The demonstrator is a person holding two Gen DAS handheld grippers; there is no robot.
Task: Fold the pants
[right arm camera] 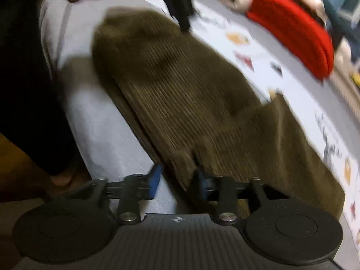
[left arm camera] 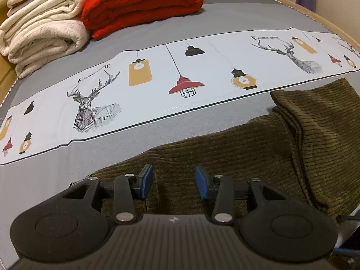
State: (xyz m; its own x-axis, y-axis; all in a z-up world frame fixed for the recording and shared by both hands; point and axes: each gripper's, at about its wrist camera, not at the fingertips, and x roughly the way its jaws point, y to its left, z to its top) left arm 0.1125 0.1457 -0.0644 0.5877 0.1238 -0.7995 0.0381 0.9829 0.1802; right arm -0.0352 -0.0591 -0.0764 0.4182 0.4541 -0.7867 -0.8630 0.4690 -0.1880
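Observation:
Olive-brown corduroy pants (left arm camera: 258, 148) lie on the grey bed, partly folded, with a folded-over part at the right (left arm camera: 319, 117). My left gripper (left arm camera: 174, 182) is open just above the pants' near part, holding nothing. In the blurred right wrist view the pants (right arm camera: 180, 85) stretch away across the bed. My right gripper (right arm camera: 178, 183) is open at the pants' near edge, with the cloth edge between its blue pads (right arm camera: 155, 180); the jaws are not closed on it. The other gripper (right arm camera: 177, 2) shows dark at the pants' far end.
A white bed runner (left arm camera: 157, 85) with deer and lamp prints crosses the grey bed (left arm camera: 225, 15). A folded red blanket (left arm camera: 144, 4) and cream blankets (left arm camera: 42, 33) are stacked at the far left. The red blanket (right arm camera: 297, 33) also shows in the right view. A person's dark sleeve (right arm camera: 27, 78) is at left.

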